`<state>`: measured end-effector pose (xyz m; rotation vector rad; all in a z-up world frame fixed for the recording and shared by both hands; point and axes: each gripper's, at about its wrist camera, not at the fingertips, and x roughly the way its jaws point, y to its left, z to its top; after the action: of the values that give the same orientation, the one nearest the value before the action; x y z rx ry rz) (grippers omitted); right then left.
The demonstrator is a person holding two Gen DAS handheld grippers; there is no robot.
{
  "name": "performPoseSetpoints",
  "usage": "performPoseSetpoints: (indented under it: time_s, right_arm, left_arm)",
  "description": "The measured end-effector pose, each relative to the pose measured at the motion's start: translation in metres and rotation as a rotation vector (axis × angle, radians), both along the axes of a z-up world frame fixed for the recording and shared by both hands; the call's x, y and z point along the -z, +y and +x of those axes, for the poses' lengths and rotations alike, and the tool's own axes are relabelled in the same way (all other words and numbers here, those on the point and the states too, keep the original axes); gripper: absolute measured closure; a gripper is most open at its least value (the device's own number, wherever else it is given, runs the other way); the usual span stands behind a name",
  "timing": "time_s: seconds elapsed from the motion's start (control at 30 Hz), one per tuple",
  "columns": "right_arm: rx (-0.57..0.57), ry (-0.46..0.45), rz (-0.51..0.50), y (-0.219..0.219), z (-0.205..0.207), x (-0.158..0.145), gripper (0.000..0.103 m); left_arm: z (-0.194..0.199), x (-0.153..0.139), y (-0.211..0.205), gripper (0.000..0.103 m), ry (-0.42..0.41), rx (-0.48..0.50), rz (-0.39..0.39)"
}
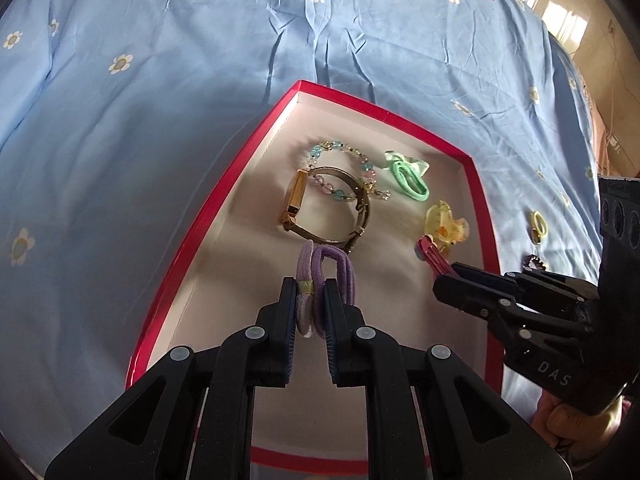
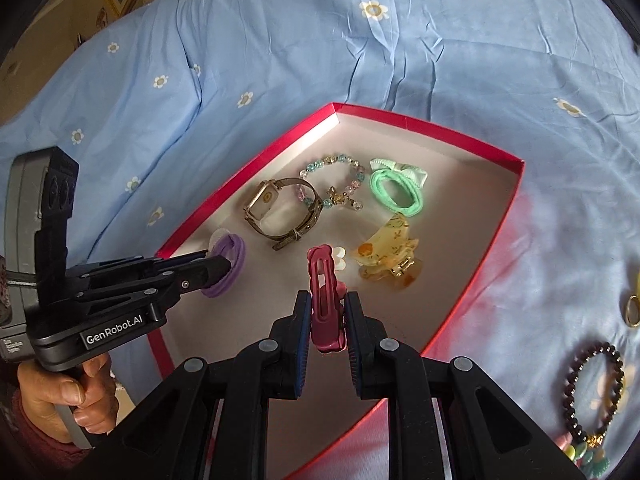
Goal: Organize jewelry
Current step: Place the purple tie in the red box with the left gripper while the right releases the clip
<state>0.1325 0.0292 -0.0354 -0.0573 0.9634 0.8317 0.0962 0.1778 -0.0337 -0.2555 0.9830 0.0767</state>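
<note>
A red box [image 1: 208, 216] [image 2: 496, 236] with a pale inside lies on a blue flowered bedsheet. In it are a gold watch [image 1: 316, 208] [image 2: 280, 208], a pastel bead bracelet [image 1: 344, 160] [image 2: 336, 180], a green hair tie [image 1: 408, 176] [image 2: 396, 192] and a yellow claw clip [image 1: 446, 226] [image 2: 388, 252]. My left gripper [image 1: 311, 292] [image 2: 218, 260] is shut on a purple hair tie [image 1: 332, 272] [image 2: 228, 264], held over the box's near left part. My right gripper [image 2: 327, 312] [image 1: 444, 272] is shut on a pink hair clip [image 2: 325, 300] [image 1: 430, 256] over the box, near the claw clip.
Outside the box to the right lie a dark bead bracelet [image 2: 592, 392] [image 1: 534, 262], a gold ring [image 2: 633, 312] [image 1: 538, 226] and a pastel charm [image 2: 588, 456]. Wrinkled sheet [image 1: 160, 100] surrounds the box. A floor shows beyond the bed edge [image 1: 580, 20].
</note>
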Motion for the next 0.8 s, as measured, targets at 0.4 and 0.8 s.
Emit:
performPoseSetpoints:
  time_s: [0.4,0.8]
  right_arm:
    - [-0.017,-0.027,-0.062,0.014,0.002,0.007,0.086]
    - [-0.026,-0.012,-0.053,0.013,0.002,0.007,0.082]
  left_arm:
    - [0.008,0.009,-0.005,0.091,0.020,0.000,0.049]
    - [0.009,0.006,-0.008,0.075,0.026,-0.009,0.064]
